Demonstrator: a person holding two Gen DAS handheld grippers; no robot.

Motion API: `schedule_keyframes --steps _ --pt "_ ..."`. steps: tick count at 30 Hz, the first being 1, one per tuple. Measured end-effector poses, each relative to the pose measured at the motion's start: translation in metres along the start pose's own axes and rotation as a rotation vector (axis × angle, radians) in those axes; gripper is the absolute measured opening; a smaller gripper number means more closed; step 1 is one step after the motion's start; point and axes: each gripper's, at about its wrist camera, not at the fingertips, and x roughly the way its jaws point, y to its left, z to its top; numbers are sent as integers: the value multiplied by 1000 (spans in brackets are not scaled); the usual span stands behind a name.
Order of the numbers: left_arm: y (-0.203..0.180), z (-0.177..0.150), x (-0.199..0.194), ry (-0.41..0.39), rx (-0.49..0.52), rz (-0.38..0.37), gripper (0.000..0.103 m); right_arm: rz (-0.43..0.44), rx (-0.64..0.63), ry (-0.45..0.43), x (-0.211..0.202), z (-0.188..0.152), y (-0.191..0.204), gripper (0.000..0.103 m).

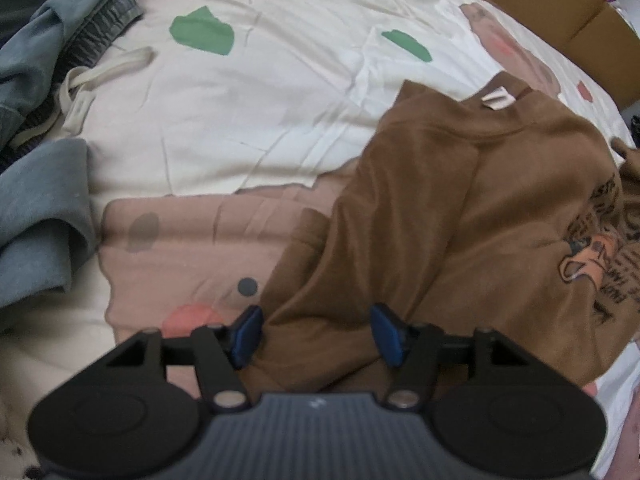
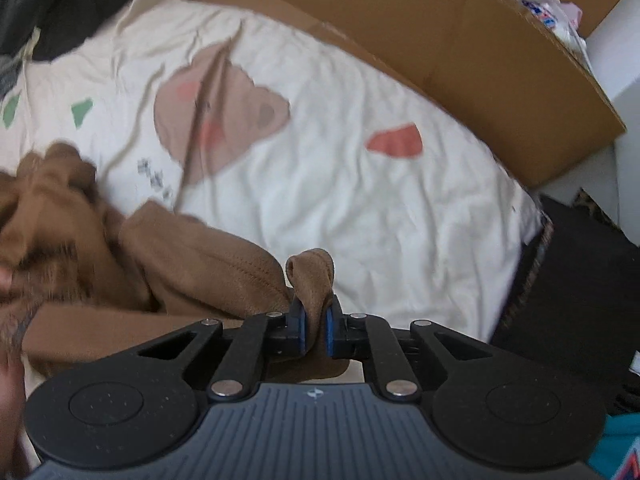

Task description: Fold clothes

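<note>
A brown T-shirt with a printed graphic lies crumpled on the bed, its neck label facing up at the far side. My left gripper is open, its blue pads on either side of the shirt's near edge, with fabric lying between them. In the right wrist view my right gripper is shut on a bunched fold of the brown T-shirt, and a loop of cloth sticks up past the pads. The rest of the shirt trails off to the left, blurred.
The bed sheet is cream with pink, green and red patches. Blue and denim clothes and a cream bag strap pile up at the left. A cardboard box runs along the far side of the bed. A dark object stands at the right.
</note>
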Motion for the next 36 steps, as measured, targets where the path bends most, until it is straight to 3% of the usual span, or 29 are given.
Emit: schedule_keyframes --steps 6,14,17,19,21,23,28,34,36 --pt "1 -7 -8 2 11 -13 63 21 19 117 -1 -50 -17 8" --pt "4 -19 -22 -5 9 -8 62 144 50 270 7 -115 -13 9" --pt "6 -22 -32 -18 18 -3 61 158 35 274 8 -125 -6 13" --pt "7 -23 -38 -32 5 1 60 166 1 245 3 -125 -4 18" --pt "4 -23 -44 -45 -30 10 57 150 0 229 -1 -121 -7 35" --pt "1 -21 -47 -69 -57 10 56 138 19 198 -4 -116 -16 42" --pt "-1 -14 -57 -140 -63 23 55 122 24 129 -14 -98 -27 45" --pt "7 -2 -36 -128 -75 26 55 135 -41 78 -11 -62 -17 45" --pt "11 -2 -28 -123 -93 -3 55 140 -51 66 -5 -49 -11 45"
